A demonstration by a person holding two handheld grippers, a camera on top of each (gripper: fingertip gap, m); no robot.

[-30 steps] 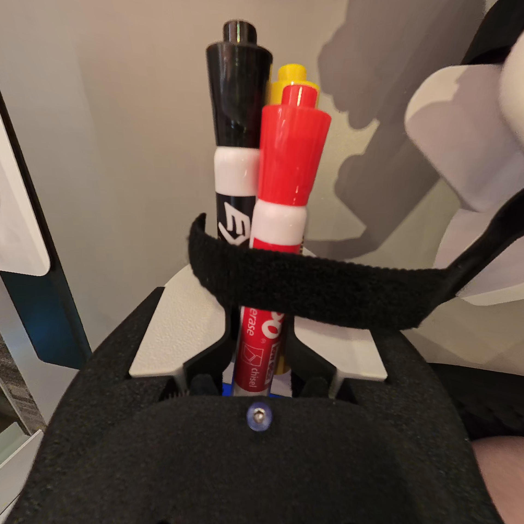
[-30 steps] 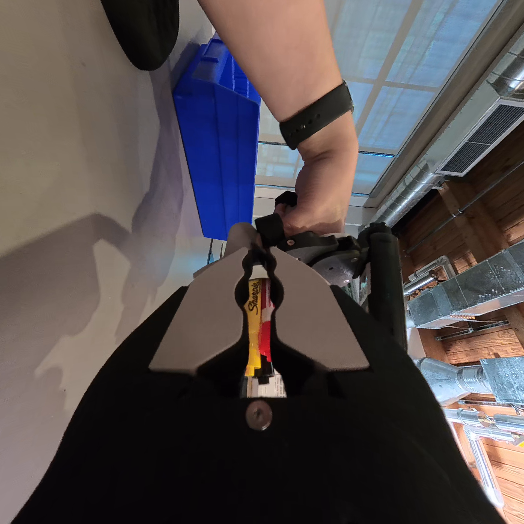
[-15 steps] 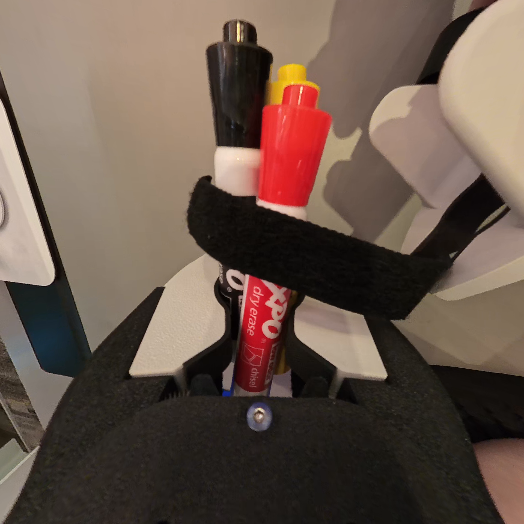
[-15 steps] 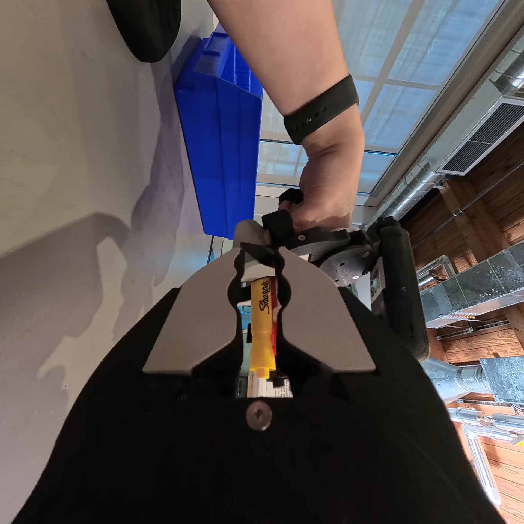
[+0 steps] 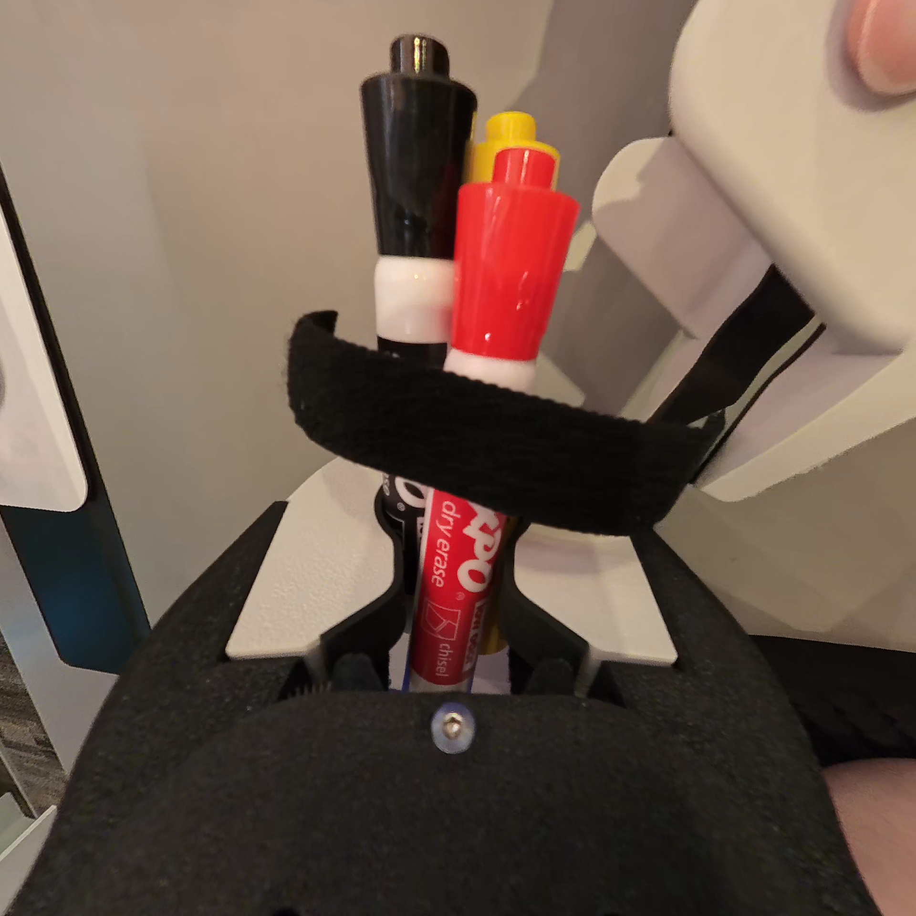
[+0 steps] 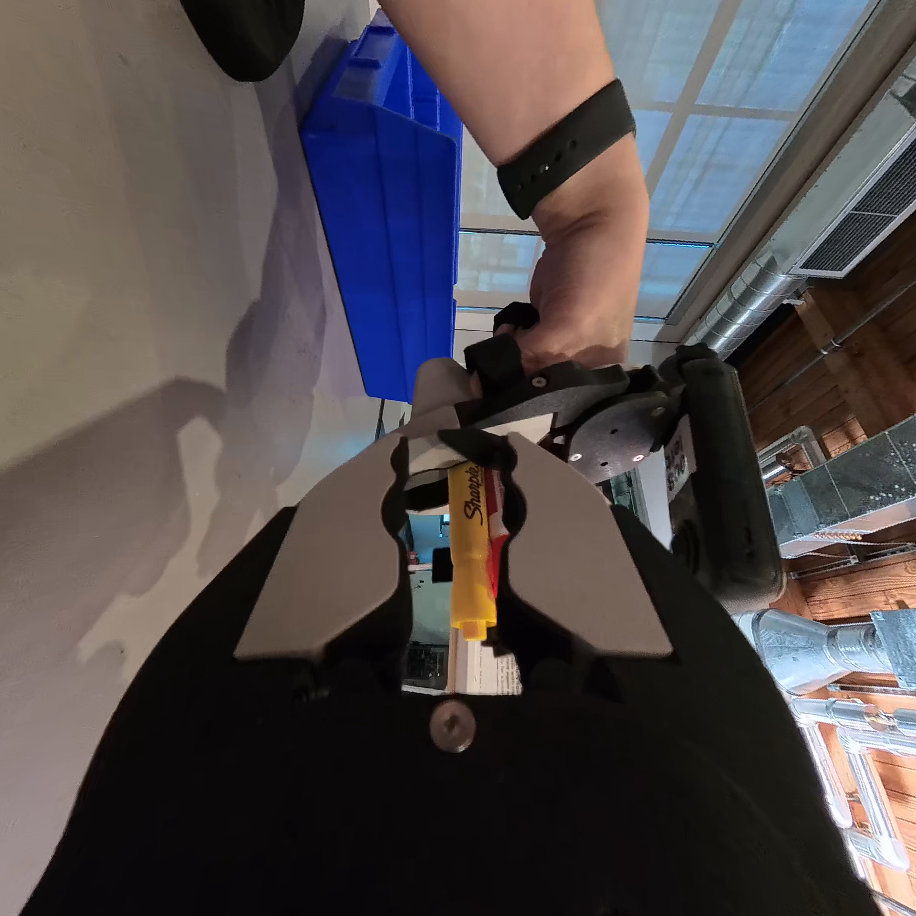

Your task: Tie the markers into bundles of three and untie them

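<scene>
My left gripper [image 5: 451, 505] is shut on three upright markers: a black one [image 5: 416, 163], a yellow one [image 5: 510, 139] and a red one [image 5: 510, 277]. A black hook-and-loop strap [image 5: 471, 446] loops slackly across their front. Its right end runs up between the fingers [image 5: 793, 198] of my right gripper. In the right wrist view my right gripper [image 6: 456, 441] has its jaws parted, with the strap end [image 6: 471, 438] lying between the tips. Behind it are the yellow marker [image 6: 471, 545], the red marker [image 6: 495, 520] and the left gripper [image 6: 570, 396] held by a hand.
The grey tabletop [image 6: 124, 248] carries a blue bin [image 6: 386, 198] at its far side. The person's wrist with a black band [image 6: 570, 148] is above the left gripper. A white and blue device [image 5: 29, 396] stands at the left of the left wrist view.
The right gripper came closer to the markers, and the strap went from taut to slack and slid up the barrels. The right gripper's jaws have parted wider.
</scene>
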